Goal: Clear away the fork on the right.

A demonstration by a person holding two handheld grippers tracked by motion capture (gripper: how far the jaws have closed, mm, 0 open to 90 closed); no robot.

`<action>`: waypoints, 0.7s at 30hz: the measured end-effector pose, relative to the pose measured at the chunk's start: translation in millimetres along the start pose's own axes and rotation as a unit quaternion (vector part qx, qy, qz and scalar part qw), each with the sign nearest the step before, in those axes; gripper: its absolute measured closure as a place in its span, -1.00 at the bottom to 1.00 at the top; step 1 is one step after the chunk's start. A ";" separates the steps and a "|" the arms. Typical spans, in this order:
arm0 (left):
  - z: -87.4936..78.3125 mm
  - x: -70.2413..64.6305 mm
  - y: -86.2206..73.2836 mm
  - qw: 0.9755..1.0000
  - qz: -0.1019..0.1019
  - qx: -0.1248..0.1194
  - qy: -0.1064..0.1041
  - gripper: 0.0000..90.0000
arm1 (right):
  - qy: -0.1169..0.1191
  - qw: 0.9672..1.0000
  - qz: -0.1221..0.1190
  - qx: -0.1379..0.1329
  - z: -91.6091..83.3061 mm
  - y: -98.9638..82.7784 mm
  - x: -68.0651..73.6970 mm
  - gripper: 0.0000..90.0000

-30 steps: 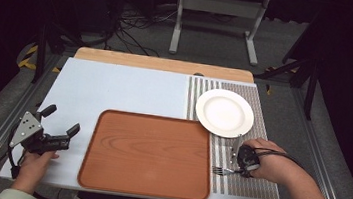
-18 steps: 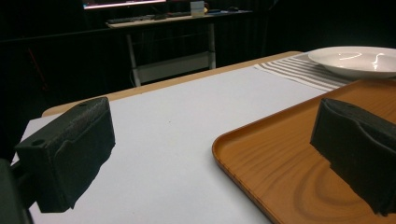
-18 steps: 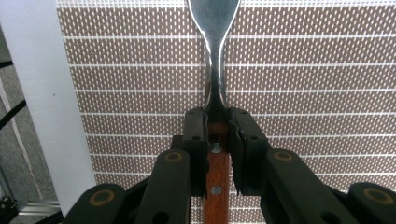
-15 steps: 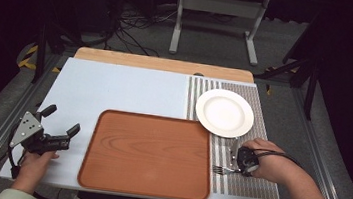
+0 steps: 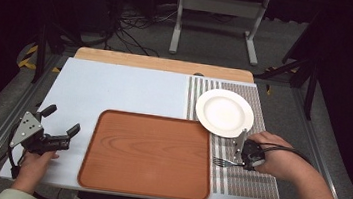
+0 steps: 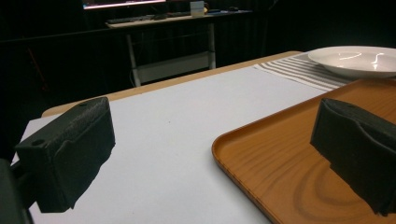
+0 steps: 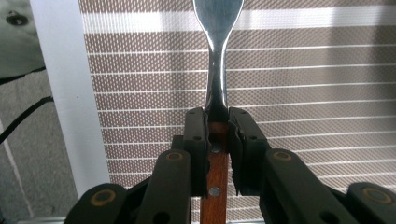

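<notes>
Fork (image 7: 217,70), wood-handled w/ steel neck, on striped placemat (image 5: 250,181) nr table's right front edge: right gripper (image 7: 218,123) clamped on handle top, probably light, stiff, slick at metal so wood is best hold; left gripper (image 5: 60,126) agape, empty, left front corner.

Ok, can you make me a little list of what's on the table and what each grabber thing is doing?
table cover: pale blue sheet with a striped mat on its right side
tray: wooden tray, nothing on it
plate: white plate on the striped mat, nothing on it
fork: fork with a wooden handle, over the striped mat
right gripper: right gripper, fingers closed on the fork where metal meets wood
left gripper: left gripper, fingers open, holding nothing, beside the tray's left edge
</notes>
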State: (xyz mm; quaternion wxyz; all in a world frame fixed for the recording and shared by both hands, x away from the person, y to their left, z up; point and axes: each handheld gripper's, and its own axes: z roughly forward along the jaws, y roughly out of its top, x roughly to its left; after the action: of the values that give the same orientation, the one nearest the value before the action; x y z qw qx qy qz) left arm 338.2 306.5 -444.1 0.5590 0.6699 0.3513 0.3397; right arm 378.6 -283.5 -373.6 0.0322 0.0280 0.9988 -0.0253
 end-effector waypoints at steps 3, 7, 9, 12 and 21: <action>-0.4 0.2 0.3 1.000 0.001 0.000 0.001 -0.99 | -0.007 1.000 0.006 -0.008 -6.8 -0.5 -0.6 0.74; -0.3 0.2 0.2 1.000 0.001 0.000 0.001 -0.99 | -0.009 1.000 0.013 -0.015 -12.0 0.2 -0.4 0.74; -0.2 -0.1 0.2 1.000 0.000 0.000 0.001 -0.99 | -0.011 1.000 0.014 -0.019 -15.0 0.6 -0.7 0.74; -0.3 0.1 0.2 1.000 0.001 0.000 0.002 -0.99 | -0.017 0.999 0.019 -0.032 -20.0 0.7 -1.3 0.74; 0.4 -0.2 -0.2 1.000 0.001 0.001 0.000 -0.99 | -0.022 0.997 0.045 -0.055 -28.6 4.8 -1.0 0.74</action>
State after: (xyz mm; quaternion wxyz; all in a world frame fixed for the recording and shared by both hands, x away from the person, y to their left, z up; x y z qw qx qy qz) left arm 338.4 306.1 -444.4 0.5578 0.6711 0.3508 0.3398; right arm 378.1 -277.3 -345.2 0.0565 0.0704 0.9954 0.0310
